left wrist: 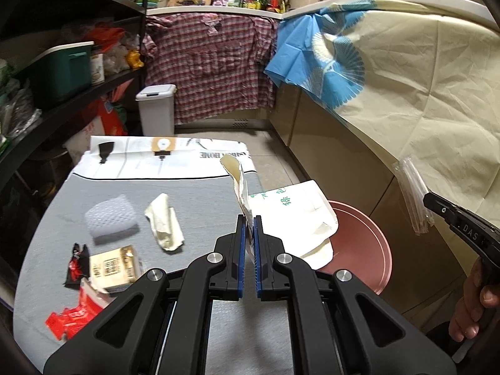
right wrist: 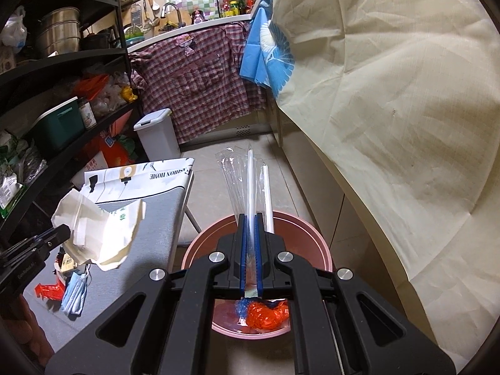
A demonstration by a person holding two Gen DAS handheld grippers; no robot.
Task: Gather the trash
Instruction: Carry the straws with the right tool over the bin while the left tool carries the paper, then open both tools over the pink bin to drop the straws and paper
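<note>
My left gripper (left wrist: pixel 249 218) is shut on a crumpled white paper bag with green print (left wrist: pixel 300 215), held over the right edge of the grey table (left wrist: pixel 203 193); the same bag (right wrist: pixel 100 234) shows at the left of the right wrist view. My right gripper (right wrist: pixel 250 218) is shut on a clear plastic sleeve of white straws (right wrist: pixel 250 181), hanging above the pink bin (right wrist: pixel 312 231). That bin (left wrist: pixel 359 243) stands on the floor beside the table. Orange and blue wrappers (right wrist: pixel 262 314) lie inside it. The straw sleeve (left wrist: pixel 412 197) also appears at the right of the left wrist view.
On the table lie a white foam net (left wrist: pixel 111 218), a crumpled tissue (left wrist: pixel 164 223), a small beige box (left wrist: pixel 114 267), red wrappers (left wrist: pixel 73 315), a black wrapper (left wrist: pixel 75 264) and a blue face mask (right wrist: pixel 75 293). A white lidded bin (left wrist: pixel 156 109) stands by the shelves. A cloth-draped counter (left wrist: pixel 422 87) runs along the right.
</note>
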